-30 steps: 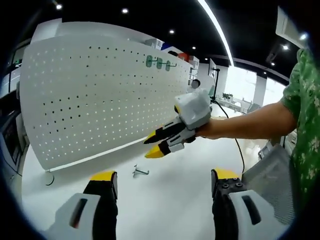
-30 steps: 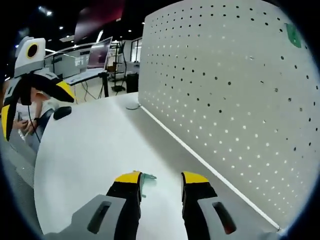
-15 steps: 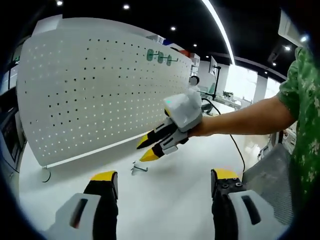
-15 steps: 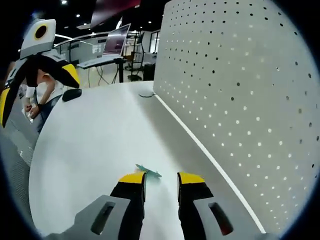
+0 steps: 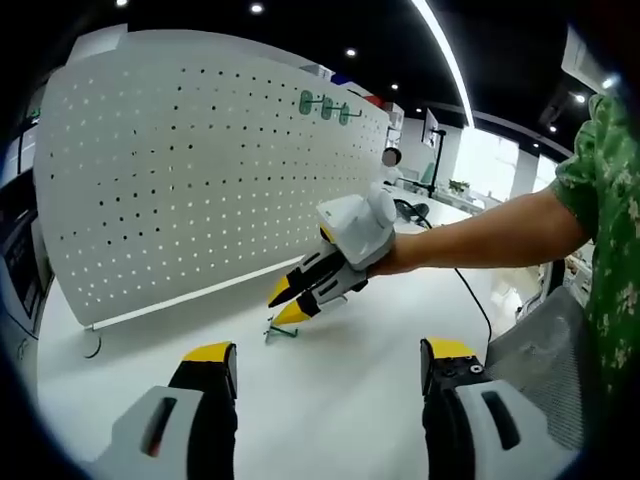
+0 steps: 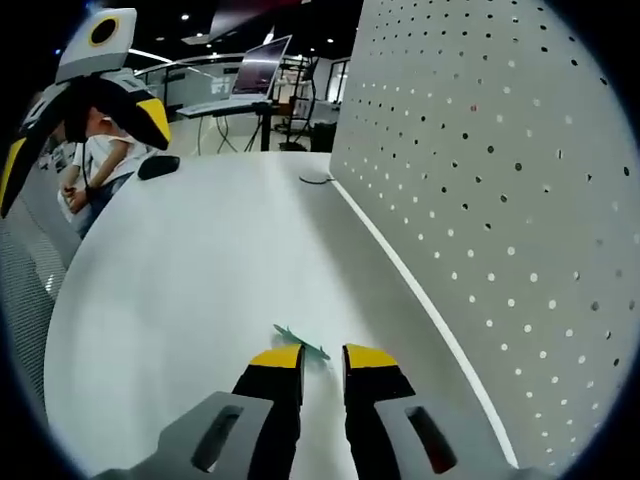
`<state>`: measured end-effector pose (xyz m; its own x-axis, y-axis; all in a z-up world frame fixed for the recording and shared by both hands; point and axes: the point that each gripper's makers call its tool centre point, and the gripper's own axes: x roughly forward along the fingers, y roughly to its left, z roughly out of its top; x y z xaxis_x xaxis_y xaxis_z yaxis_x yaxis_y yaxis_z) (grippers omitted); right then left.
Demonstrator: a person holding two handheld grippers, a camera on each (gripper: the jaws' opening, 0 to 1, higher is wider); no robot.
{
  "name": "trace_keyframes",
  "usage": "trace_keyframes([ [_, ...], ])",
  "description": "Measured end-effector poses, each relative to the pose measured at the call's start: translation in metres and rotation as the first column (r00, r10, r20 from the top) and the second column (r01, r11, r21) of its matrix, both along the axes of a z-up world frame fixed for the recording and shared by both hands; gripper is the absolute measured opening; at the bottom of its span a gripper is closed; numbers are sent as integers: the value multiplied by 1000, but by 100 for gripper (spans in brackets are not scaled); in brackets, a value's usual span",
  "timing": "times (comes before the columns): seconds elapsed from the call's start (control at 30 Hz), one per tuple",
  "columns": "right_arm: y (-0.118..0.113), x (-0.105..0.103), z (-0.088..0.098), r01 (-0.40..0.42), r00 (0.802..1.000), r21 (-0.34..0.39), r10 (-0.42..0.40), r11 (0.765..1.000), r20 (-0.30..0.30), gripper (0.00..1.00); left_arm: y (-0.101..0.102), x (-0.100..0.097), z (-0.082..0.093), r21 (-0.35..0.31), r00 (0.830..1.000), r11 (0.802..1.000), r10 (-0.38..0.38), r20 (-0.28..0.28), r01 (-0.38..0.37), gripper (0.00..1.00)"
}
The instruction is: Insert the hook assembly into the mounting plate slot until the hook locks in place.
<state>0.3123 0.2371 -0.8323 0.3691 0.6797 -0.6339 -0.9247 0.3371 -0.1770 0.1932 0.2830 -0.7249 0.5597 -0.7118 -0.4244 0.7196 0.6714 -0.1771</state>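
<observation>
At six o'clock on the counter (image 6: 180, 300), right gripper (image 6: 322, 357) nearly clenched over the green hook (image 6: 300, 344), ungrasped; left gripper (image 5: 325, 352) released. Next: pinch, lift toward pegboard (image 6: 520, 180).

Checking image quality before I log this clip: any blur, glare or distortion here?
Left gripper view: sharp, fisheye bows the pegboard; ceiling strip light overexposed. Right gripper view: the hook on the table by the right tongs is small and hard to make out; the left tongs are crisp.

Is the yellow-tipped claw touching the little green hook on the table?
Cannot tell. In the right gripper view the right gripper tips meet the hook, with no clear gap or contact.
</observation>
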Motion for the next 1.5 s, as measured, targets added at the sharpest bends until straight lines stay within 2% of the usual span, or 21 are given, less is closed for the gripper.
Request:
trace_keyframes([
  [0.4,-3,-14,-6,-1,999,-5,0,1000,-52,8,-3,-1,0,-6,1000,1000,1,-1,-1,76],
  [0.63,-4,-21,-9,-6,998,-13,6,1000,-64,5,-4,-2,-1,-6,1000,1000,-3,-2,3,76],
  [1.13,-3,-22,-9,-14,998,5,14,1000,-61,1,-5,0,-3,-8,1000,1000,-4,-9,4,76],
  [1.2,-3,-23,-9,-6,997,17,8,1000,-80,0,-5,0,-4,-6,1000,1000,-5,-9,5,76],
  [1.37,-4,-19,-5,74,983,100,-56,992,-173,0,-4,0,-4,-7,1000,1000,-6,-10,6,76],
  [1.5,-7,-20,-3,111,969,121,-80,986,-234,0,-5,0,-3,-6,1000,1000,-9,-8,9,76],
])
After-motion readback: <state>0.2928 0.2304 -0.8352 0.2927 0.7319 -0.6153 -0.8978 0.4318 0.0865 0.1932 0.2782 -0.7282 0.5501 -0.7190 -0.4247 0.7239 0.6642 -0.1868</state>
